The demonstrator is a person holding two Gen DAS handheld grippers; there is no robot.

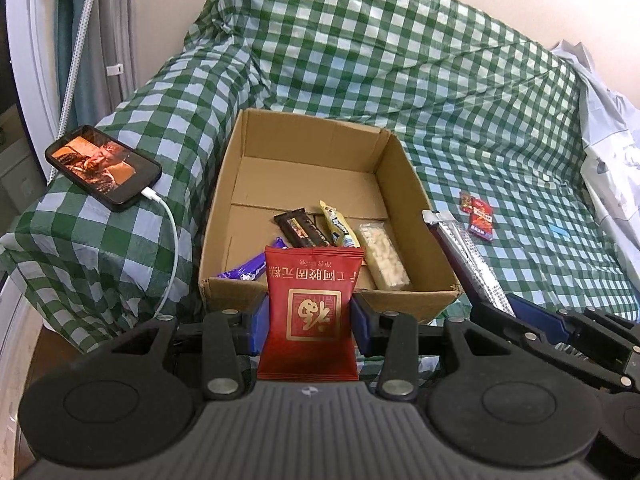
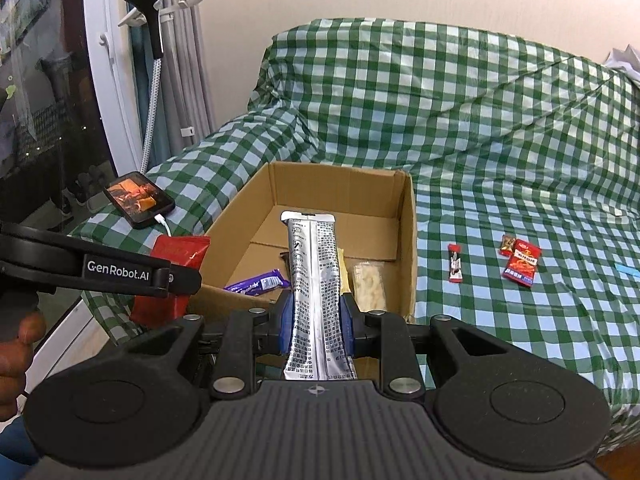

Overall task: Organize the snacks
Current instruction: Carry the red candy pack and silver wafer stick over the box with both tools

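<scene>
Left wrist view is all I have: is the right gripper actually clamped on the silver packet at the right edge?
Observer: Yes. The right wrist view shows the right gripper shut on the silver packet, squeezing both its long edges.
Operator: Any snacks on the cloth besides the two red ones?
Observer: One more. A thin red-and-black stick lies on the checked cloth, between the cardboard box and the two red packets.
Operator: Is the person visible?
Observer: Only a hand at the left edge, below the left gripper holding the red pouch.
</scene>
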